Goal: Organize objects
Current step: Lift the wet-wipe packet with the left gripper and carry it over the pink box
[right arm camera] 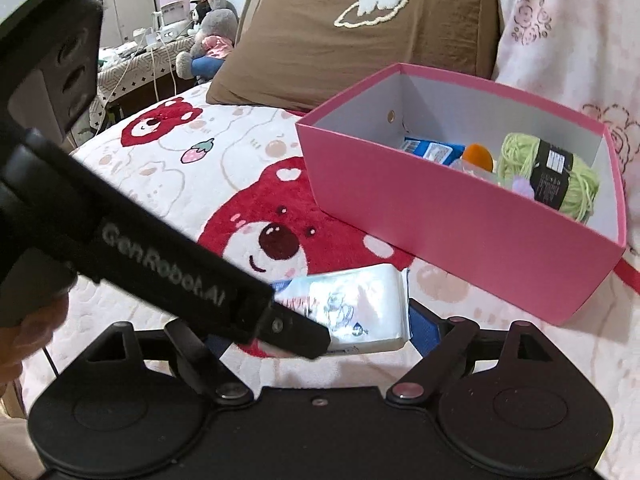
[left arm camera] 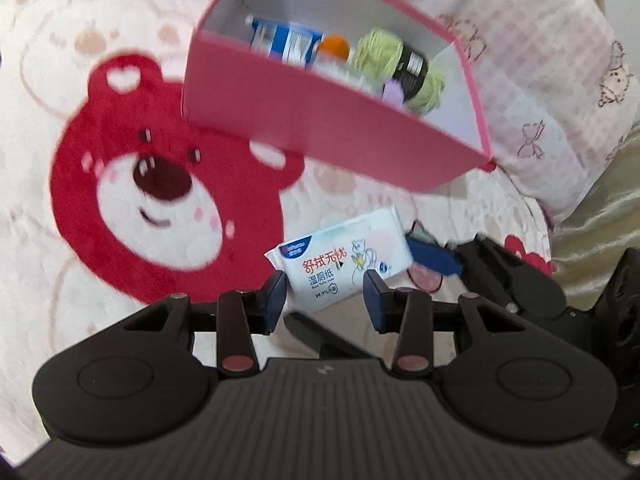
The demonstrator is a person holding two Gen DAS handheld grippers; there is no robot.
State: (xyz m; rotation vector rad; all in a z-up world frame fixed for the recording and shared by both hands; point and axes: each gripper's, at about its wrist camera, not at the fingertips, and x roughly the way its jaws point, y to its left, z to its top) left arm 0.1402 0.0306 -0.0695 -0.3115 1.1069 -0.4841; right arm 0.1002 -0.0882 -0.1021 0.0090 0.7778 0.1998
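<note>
The left gripper (left arm camera: pixel 325 294) hangs with its jaws spread wide, the wet-wipes pack (left arm camera: pixel 344 258) lying between the blue pads (left arm camera: pixel 276 300) on the bear-print blanket (left arm camera: pixel 120 200). The right gripper (right arm camera: pixel 320 330) also reaches the pack (right arm camera: pixel 360 308); whether it grips cannot be told. Beyond stands the pink box (right arm camera: pixel 460 232), holding green yarn (right arm camera: pixel 560 176), an orange-capped item (right arm camera: pixel 478 156) and a blue packet (right arm camera: pixel 432 150).

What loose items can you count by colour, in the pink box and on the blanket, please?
Blue: 1, packet in the box
Orange: 1, round item
Green: 1, yarn
Lilac: 1, small item
White: 1, wipes on the blanket
Total: 5
</note>
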